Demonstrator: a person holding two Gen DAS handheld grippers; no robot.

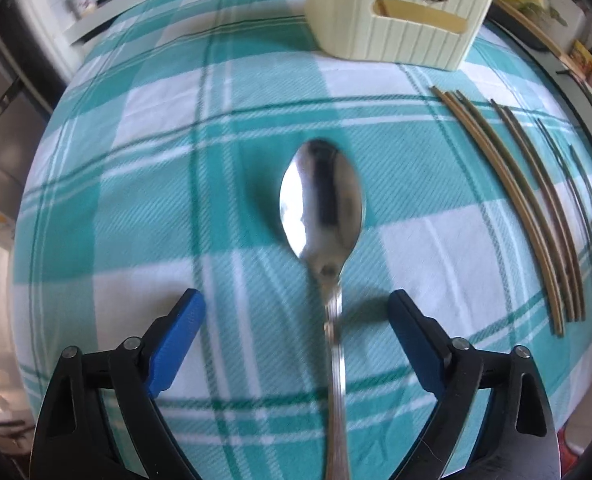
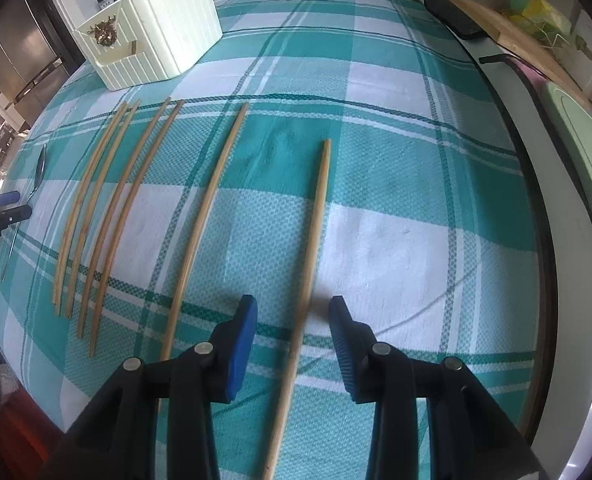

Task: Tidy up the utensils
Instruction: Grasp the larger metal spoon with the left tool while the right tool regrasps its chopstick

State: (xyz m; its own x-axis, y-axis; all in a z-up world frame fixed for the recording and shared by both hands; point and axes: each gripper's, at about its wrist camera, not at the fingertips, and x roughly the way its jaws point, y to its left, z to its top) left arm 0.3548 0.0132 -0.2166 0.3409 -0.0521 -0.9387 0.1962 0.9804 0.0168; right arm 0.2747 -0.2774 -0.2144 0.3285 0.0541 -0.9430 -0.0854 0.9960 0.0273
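Straddling a steel spoon (image 1: 322, 200) on the teal plaid tablecloth (image 1: 136, 200), the left gripper (image 1: 296, 312) stood wide apart, pads untouching. Right gripper (image 2: 294, 320) was parted around a wooden chopstick (image 2: 316, 232), not clamped; five more chopsticks (image 2: 136, 208) lay alongside, cream organizer box (image 2: 164, 40) beyond.

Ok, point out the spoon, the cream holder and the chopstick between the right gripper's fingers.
spoon (image 1: 322, 200), left wrist view, on its bowl.
cream holder (image 1: 396, 32), left wrist view, on its front wall.
chopstick (image 2: 318, 224), right wrist view, on its shaft.

Black hand-held gripper (image 1: 296, 316), blue pads (image 1: 178, 354)
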